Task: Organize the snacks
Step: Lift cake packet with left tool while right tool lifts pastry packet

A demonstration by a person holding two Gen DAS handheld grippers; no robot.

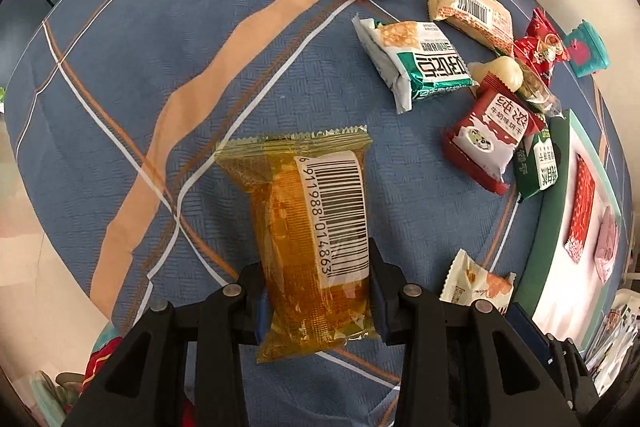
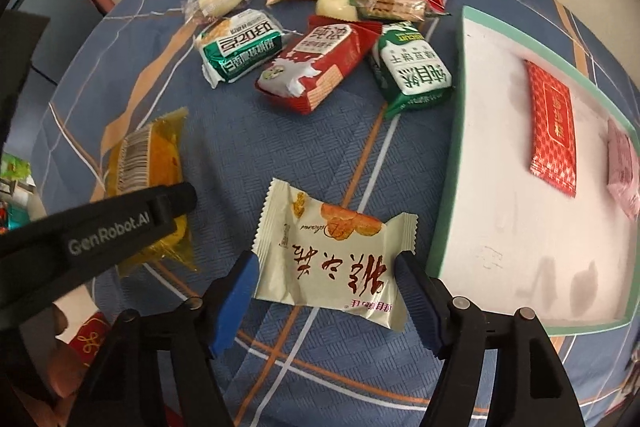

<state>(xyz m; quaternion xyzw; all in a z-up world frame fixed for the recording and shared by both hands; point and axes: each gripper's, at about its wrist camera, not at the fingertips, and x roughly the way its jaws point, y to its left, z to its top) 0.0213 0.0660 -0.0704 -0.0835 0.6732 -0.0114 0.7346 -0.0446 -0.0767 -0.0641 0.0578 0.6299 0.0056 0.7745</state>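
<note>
Left tongs (image 1: 318, 297) clamped on the yellow snack pack (image 1: 310, 227), held just above the blue patterned table (image 1: 160, 67). Right tongs (image 2: 326, 297) spread apart around the cream snack pack (image 2: 332, 259), pads beside its ends, not pressing; pack flat on the table just left of the green-rimmed box (image 2: 450, 163). Inside the box, a red packet (image 2: 554, 135) and a pink packet (image 2: 624, 171). Beyond the box's far corner, a heap of snacks (image 2: 316, 63).

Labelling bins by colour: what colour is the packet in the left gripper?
Translucent orange-yellow packet; left wrist view.
</note>
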